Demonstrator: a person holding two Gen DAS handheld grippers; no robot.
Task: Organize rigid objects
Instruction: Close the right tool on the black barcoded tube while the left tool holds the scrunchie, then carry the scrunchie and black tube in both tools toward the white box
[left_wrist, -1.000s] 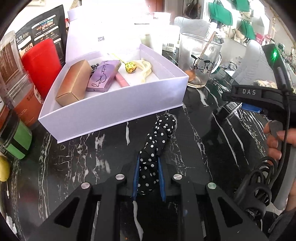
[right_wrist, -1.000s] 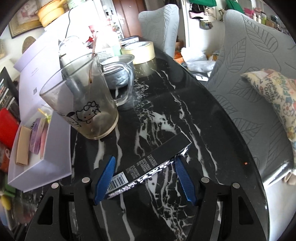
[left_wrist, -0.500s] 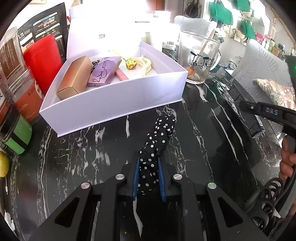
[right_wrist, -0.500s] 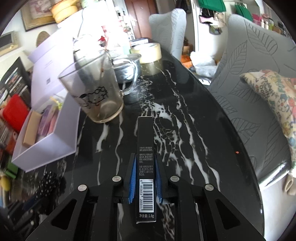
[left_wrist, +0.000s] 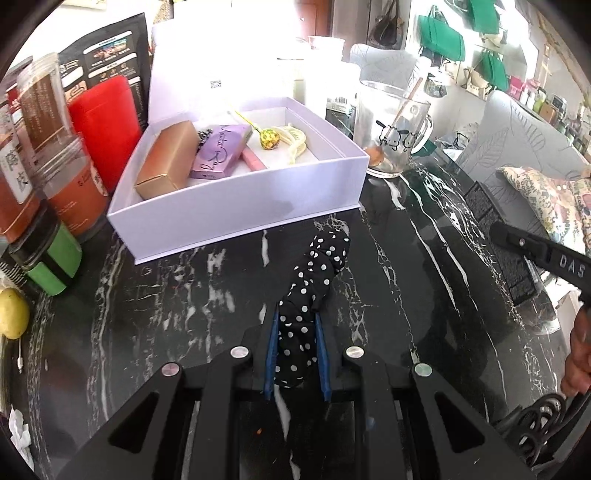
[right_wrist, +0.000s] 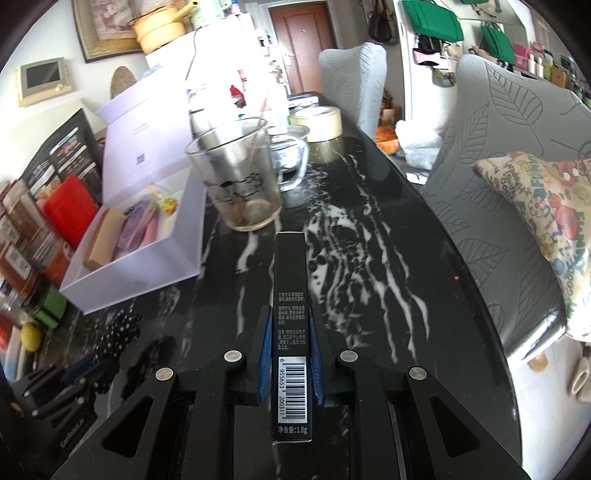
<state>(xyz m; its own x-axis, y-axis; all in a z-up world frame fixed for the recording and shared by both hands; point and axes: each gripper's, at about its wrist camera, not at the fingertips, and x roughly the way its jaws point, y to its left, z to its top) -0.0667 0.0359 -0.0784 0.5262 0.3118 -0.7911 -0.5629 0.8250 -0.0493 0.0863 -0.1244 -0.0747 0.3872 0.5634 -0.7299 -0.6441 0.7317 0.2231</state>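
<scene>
Just clamped the right gripper (right_wrist: 287, 363) on the black carton (right_wrist: 290, 317), now lengthwise at lower centre; left gripper (left_wrist: 295, 354) kept pinching the polka-dot item (left_wrist: 312, 295), below the white box (left_wrist: 236, 218). Both ready for boxing.

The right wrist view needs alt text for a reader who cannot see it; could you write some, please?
The right gripper is shut on a slim black barcoded box above a black marble table. Ahead stands a glass mug; left, an open white box holds small items.

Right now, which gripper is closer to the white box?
Left. The left gripper sits just before the white box; the right gripper is off beside it, by the glass mug.
</scene>
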